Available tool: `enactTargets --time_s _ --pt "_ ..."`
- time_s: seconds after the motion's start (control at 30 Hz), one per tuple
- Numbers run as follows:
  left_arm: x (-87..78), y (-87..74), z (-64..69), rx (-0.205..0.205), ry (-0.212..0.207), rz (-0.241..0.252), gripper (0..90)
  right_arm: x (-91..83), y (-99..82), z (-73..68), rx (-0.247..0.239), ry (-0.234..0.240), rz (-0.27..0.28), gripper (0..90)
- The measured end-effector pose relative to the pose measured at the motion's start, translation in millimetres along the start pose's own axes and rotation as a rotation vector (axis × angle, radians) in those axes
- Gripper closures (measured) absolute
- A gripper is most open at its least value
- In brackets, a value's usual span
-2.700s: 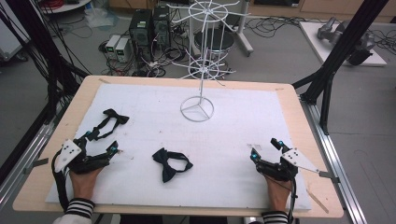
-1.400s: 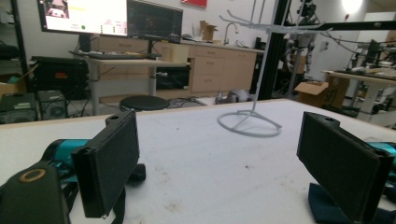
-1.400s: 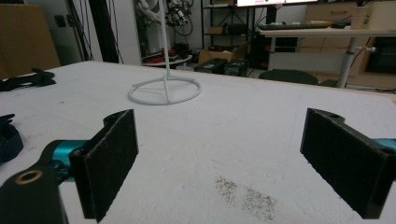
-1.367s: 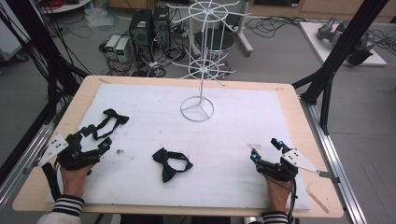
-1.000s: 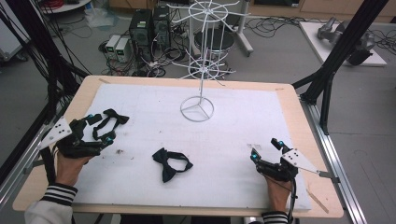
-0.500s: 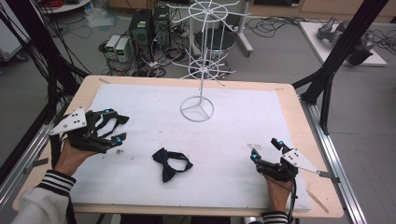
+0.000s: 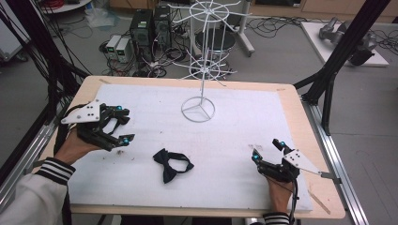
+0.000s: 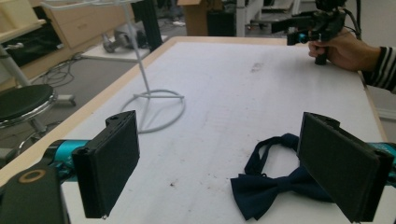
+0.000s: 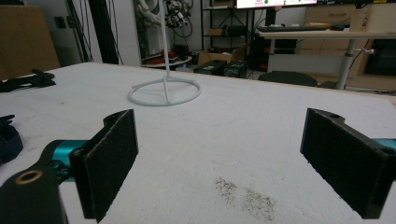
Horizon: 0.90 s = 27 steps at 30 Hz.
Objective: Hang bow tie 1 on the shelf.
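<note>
A dark blue bow tie [image 7: 171, 164] lies flat on the white mat [image 7: 244, 117], front of centre. My left gripper [image 7: 124, 124] hovers at the mat's left side, open, its jaws turned toward the table's right. In the left gripper view that bow tie [image 8: 271, 186] lies low and to the right, just beyond the open left gripper [image 8: 219, 158]. A second black bow tie [image 9: 28, 78] lies at the mat's left, mostly hidden under the left gripper in the high view. My right gripper [image 7: 266, 150] rests open at the front right, with nothing between its pads [image 9: 112, 163].
A white wire display stand [image 7: 199, 108] with hooked arms rises from a ring base at the mat's back centre; its ring base [image 8: 154, 105] [image 9: 163, 95] shows in both gripper views. The wooden table edge [image 7: 300, 112] frames the mat. Black frame posts stand at both sides.
My left gripper has travelled from the front left corner away from the person, over the black bow tie, and has turned toward the right. The right gripper and the blue bow tie have stayed put.
</note>
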<state>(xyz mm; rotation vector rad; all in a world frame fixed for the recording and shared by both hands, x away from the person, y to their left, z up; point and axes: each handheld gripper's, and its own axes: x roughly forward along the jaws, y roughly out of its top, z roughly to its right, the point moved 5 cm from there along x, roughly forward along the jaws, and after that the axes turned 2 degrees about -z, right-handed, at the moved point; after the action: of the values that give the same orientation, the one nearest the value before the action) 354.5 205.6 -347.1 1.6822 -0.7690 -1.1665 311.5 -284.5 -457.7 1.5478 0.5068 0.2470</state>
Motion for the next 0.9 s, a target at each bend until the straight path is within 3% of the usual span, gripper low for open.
enactTargets --time_s 0.53,0.73,0.77,0.9 --pt "36.1 15.1 13.4 0.104 -0.147 -0.164 13.6 -0.5 -0.1 -0.4 0.002 -0.001 0.003 10.6" --pt "45.1 15.7 17.0 0.121 -0.180 -0.207 13.6 -1.0 -0.1 -0.6 0.001 0.000 0.004 10.6" --pt "49.6 14.8 19.3 0.135 -0.198 -0.234 13.6 -1.0 -0.1 -0.6 0.001 0.000 0.005 10.6" --pt "58.2 12.9 24.6 0.161 -0.228 -0.261 13.6 -1.0 -0.1 -0.6 0.002 0.000 0.005 10.6"
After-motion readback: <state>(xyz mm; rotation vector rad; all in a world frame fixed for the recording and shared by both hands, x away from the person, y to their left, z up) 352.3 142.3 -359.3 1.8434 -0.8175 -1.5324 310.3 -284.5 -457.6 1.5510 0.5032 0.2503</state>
